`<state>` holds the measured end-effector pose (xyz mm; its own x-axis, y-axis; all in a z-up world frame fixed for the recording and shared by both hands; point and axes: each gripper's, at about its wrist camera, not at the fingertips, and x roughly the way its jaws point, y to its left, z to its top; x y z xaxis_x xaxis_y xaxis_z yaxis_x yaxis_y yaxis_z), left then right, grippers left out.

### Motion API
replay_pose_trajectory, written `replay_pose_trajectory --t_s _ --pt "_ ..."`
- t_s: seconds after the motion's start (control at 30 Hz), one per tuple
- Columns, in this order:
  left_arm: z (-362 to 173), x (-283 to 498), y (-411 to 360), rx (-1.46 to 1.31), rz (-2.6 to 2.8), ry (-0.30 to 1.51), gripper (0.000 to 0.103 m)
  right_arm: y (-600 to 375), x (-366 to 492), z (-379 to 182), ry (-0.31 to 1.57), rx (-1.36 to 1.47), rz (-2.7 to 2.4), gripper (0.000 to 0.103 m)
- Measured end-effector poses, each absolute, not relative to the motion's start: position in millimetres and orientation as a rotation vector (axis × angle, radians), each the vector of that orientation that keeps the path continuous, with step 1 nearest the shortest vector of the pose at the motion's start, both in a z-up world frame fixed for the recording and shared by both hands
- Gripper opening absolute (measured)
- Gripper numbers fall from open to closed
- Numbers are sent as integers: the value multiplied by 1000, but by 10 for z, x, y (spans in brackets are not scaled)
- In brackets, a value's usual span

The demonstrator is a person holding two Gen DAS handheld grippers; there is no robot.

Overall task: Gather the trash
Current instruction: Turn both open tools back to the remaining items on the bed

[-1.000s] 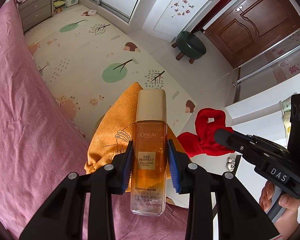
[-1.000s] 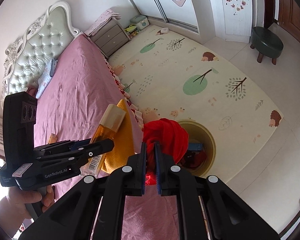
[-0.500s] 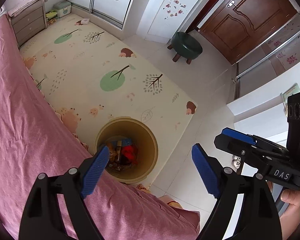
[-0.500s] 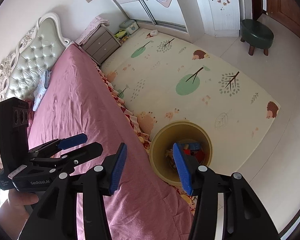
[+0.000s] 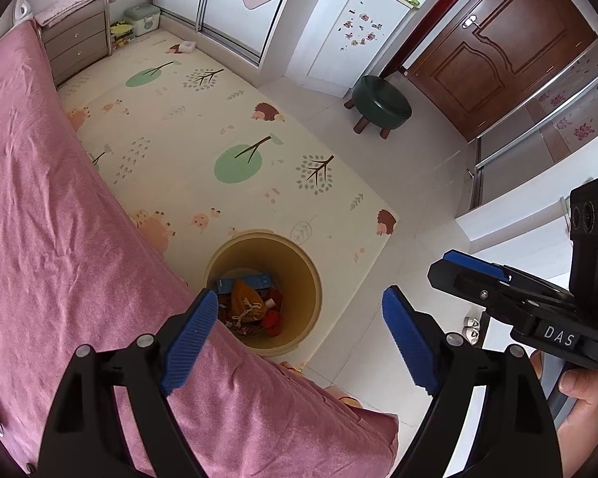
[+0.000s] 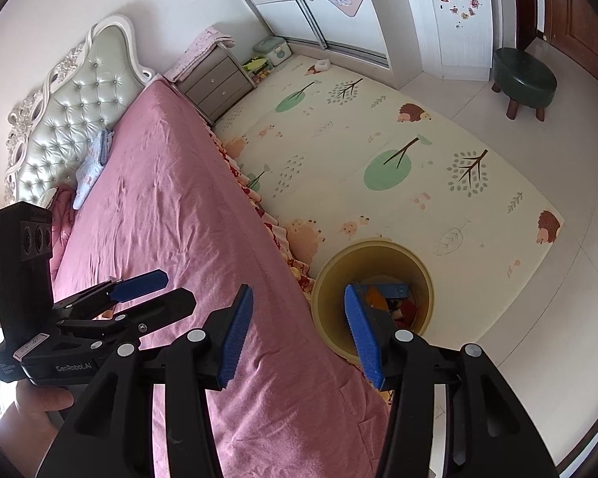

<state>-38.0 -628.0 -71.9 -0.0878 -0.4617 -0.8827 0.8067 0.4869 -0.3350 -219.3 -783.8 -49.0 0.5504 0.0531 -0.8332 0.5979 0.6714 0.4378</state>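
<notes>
Across most of both views we've got the bed (image 5: 52, 215) with its pink cover, and as far as we can see it's bare on our side, apart from a small pale bundle (image 6: 93, 163) up by the headboard (image 6: 71, 91) that we can't identify. Next to it the play mat (image 5: 219, 127) covers the floor, with just a small white thing (image 5: 187, 44) at its far edge near the wardrobe, too small to call trash or not

Down at the corner of the mat, right against the bed edge, sits the yellow bin (image 5: 299, 279). Inside it we can make out an orange cloth (image 5: 245, 298), something red (image 5: 273, 318) and a blue box (image 5: 255, 281), so a good batch of trash is in already

Left gripper (image 5: 295, 336) is spread wide with nothing between the pads, hanging over the bin. Right gripper (image 6: 297, 328) is about half open and also empty, beside the bin's rim

Our guess is the collecting is mostly done: nothing obvious left within reach, maybe a check of the pillow end and that white bit on the mat
</notes>
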Motion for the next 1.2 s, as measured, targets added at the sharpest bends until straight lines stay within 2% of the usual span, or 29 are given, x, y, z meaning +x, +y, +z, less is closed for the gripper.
replay_pose_trajectory --t_s 0.43,1.2 --pt "-396 -254 -5325 280 -991 1202 84 -7020 -1814 -282 992 694 -225 48" --pt "-540 135 -2417 97 -623 1217 84 -4511 -881 -440 1151 490 135 48"
